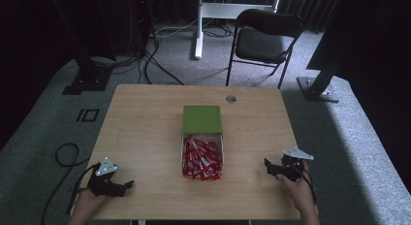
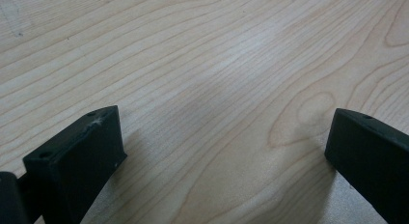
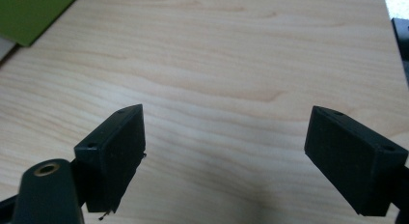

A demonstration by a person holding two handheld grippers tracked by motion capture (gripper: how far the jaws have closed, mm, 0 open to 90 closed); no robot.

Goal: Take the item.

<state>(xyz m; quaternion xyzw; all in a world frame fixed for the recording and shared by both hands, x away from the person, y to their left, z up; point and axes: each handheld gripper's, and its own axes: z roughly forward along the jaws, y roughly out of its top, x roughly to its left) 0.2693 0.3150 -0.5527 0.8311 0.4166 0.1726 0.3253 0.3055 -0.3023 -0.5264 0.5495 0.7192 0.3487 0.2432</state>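
A clear box [image 1: 222,146] full of several red packets [image 1: 201,158] sits at the table's middle, with its green lid [image 1: 202,119] lying just behind it. My left gripper [image 1: 127,185] rests low on the wood near the front left corner, jaws wide apart over bare tabletop [image 2: 226,118]. My right gripper [image 1: 268,167] is near the front right edge, also open with nothing between its jaws [image 3: 224,147]. A corner of the green lid [image 3: 34,14] shows at the top left of the right gripper view. Both grippers are well apart from the box.
The wooden table [image 1: 145,128] has a small round grommet [image 1: 231,99] near its far edge. A black folding chair [image 1: 264,38] and a white desk leg [image 1: 198,26] stand beyond it on grey carpet. Cables [image 1: 65,154] trail on the floor at left.
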